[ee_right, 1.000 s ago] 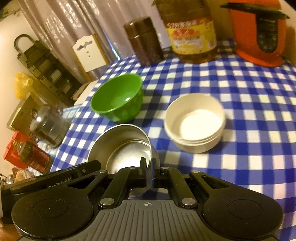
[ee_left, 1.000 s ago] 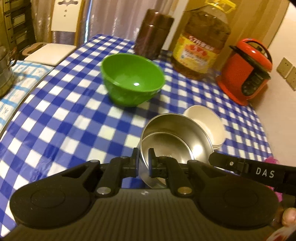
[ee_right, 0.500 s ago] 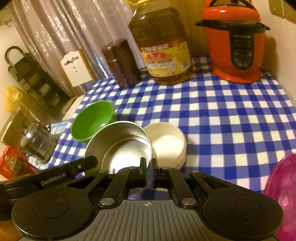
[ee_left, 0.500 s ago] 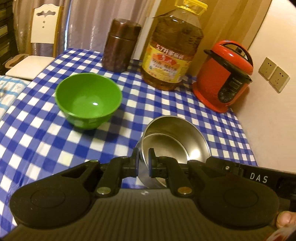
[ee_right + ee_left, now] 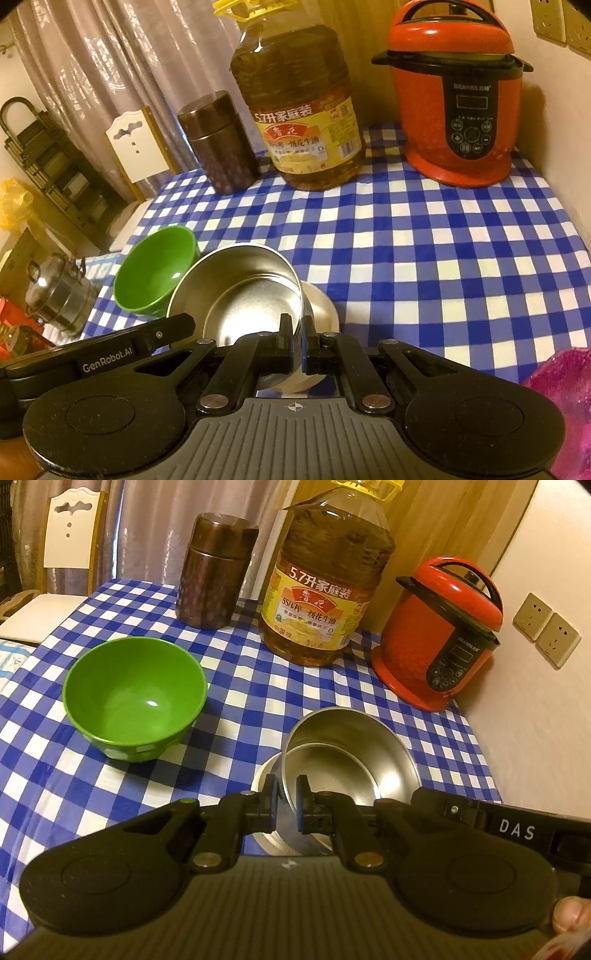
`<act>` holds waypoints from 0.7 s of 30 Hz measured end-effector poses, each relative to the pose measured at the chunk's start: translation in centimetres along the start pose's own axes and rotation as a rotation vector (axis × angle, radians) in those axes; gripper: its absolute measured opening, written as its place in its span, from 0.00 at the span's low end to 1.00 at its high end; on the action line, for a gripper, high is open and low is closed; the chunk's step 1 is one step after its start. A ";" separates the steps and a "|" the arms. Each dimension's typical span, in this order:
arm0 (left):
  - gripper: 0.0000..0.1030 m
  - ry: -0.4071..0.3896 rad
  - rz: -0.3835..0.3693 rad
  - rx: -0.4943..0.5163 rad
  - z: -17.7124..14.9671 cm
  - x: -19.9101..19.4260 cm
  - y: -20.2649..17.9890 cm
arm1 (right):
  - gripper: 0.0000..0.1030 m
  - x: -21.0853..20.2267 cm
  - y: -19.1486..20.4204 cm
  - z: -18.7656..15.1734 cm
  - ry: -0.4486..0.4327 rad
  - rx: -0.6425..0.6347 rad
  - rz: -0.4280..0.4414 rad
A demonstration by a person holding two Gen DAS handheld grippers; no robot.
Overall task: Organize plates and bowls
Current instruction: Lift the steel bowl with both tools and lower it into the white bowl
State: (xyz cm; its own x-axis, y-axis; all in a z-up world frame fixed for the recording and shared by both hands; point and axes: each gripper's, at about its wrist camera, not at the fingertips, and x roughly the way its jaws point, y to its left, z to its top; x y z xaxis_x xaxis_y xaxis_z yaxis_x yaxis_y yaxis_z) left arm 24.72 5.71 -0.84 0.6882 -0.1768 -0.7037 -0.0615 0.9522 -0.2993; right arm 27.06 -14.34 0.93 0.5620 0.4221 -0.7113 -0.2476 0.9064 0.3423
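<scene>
both grippers hold the same steel bowl [image 5: 347, 760] by its rim: the left gripper [image 5: 286, 801] is closed on the near left edge, and the right gripper [image 5: 296, 338] is closed on the near right edge. the steel bowl is tilted and sits over the white bowl [image 5: 323, 306], which shows only a little under it; if they touch i cannot tell. the green bowl [image 5: 135, 696] stands apart on the blue checked tablecloth [image 5: 443, 258], to the left. behind are an oil bottle [image 5: 328, 576], a brown canister [image 5: 216, 572] and a red cooker [image 5: 454, 96].
</scene>
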 end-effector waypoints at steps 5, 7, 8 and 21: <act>0.08 0.007 -0.001 0.000 0.1 0.8 0.0 | 0.04 0.7 -0.5 0.4 0.006 0.002 -0.001; 0.08 0.008 0.000 0.000 0.1 1.0 0.0 | 0.04 0.8 -0.6 0.4 0.007 0.003 -0.001; 0.08 0.008 0.001 0.000 0.1 1.1 0.0 | 0.04 0.8 -0.6 0.3 0.007 0.003 -0.001; 0.08 0.008 0.000 -0.002 0.3 1.4 0.1 | 0.04 1.1 -0.6 0.8 0.004 0.002 0.003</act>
State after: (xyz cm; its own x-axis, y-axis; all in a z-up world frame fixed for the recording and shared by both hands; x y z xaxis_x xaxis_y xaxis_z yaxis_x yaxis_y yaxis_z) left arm 25.90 5.61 -1.70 0.6827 -0.1790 -0.7084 -0.0626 0.9516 -0.3008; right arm 28.45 -14.43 0.45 0.5578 0.4248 -0.7130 -0.2478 0.9051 0.3454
